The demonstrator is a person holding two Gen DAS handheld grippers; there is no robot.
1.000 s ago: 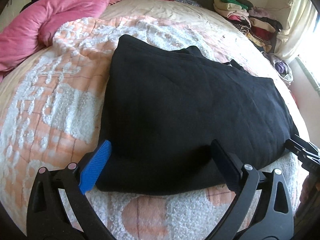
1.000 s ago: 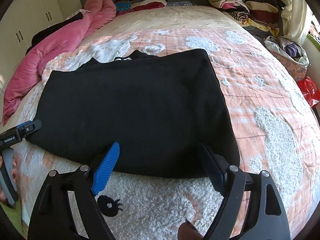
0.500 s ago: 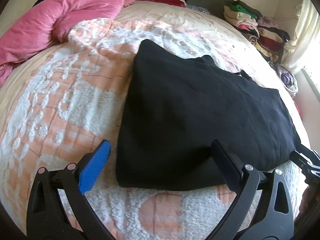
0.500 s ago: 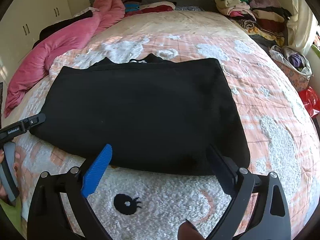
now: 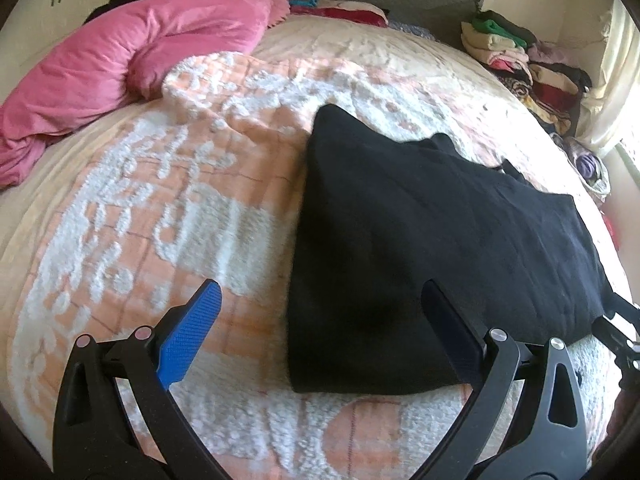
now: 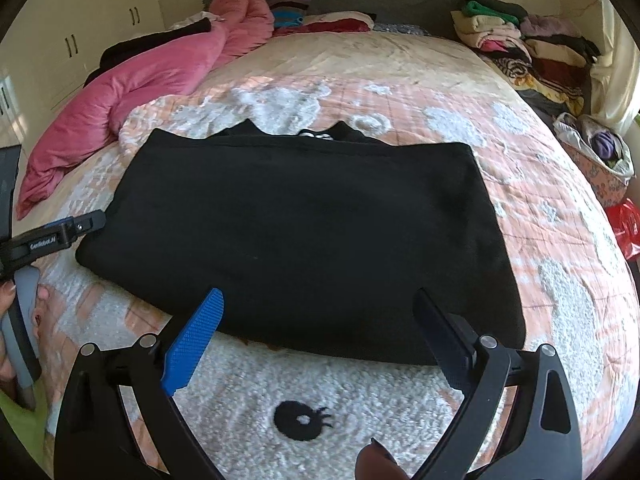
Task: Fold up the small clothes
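While the black garment lay folded into a broad, flat rectangle across the middle of the bed, neither tool had hold of it. A collar edge with a small white mark poked out from under the far side at about twelve o'clock in the right view. The cloth looked thick, soft and matte, perhaps fleece or a heavy knit, though its darkness hid most of the weave and any seams.

The right gripper hung above the near edge with its jaws spread wide and nothing between them. The left gripper also stood wide open, its blue finger over bare blanket at eight o'clock and its dark finger over the garment's near left corner, not pressing it.

I judged the main risk to be in the next fold. A bulky fabric like this springs back, so a pinch that caught only the top layer would drag it off the layers beneath and undo the rectangle. Uneven lifting by the two hands would skew the edges, too.

Beneath it, the blanket was peach with raised, fluffy white patches and a black embroidered eye near six o'clock; that nubby pile could snag a low fingertip. A pink duvet, smooth and puffy, lay bunched at ten o'clock, and a pile of folded clothes sat at two o'clock.
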